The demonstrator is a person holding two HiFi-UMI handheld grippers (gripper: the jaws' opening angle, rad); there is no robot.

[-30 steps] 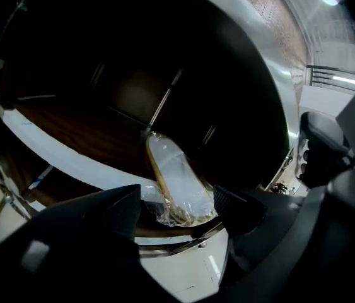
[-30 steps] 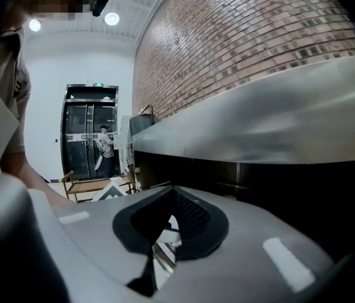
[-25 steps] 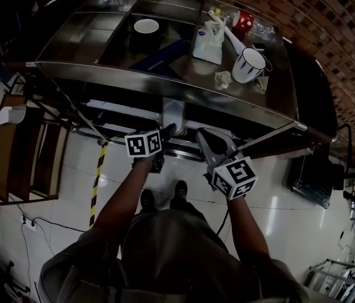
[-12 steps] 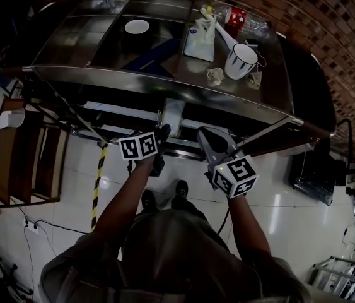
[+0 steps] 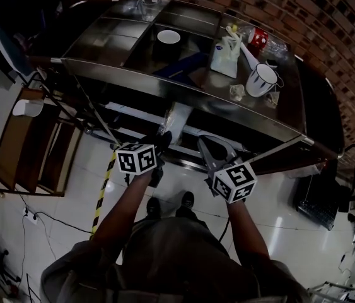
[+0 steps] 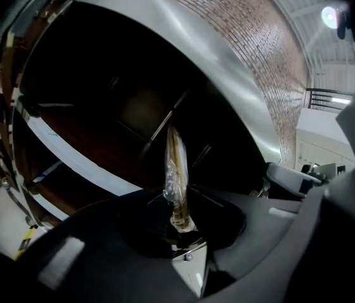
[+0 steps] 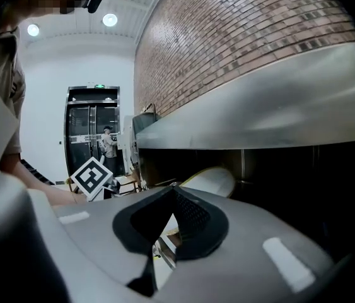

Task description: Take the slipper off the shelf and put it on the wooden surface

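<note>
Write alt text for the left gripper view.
The left gripper, its jaws closing, pinches the near end of a thin plastic-wrapped slipper, seen edge-on against the dark shelf space under a steel counter. A brick wall curves up behind.

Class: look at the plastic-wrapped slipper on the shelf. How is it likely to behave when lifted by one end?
The slipper looks thin and flat, so it is probably light and somewhat bendy. Its clear wrap looks glossy, so it may slide in the left gripper, whose jaws are closing on its end. Held by that end alone, it could droop.
</note>
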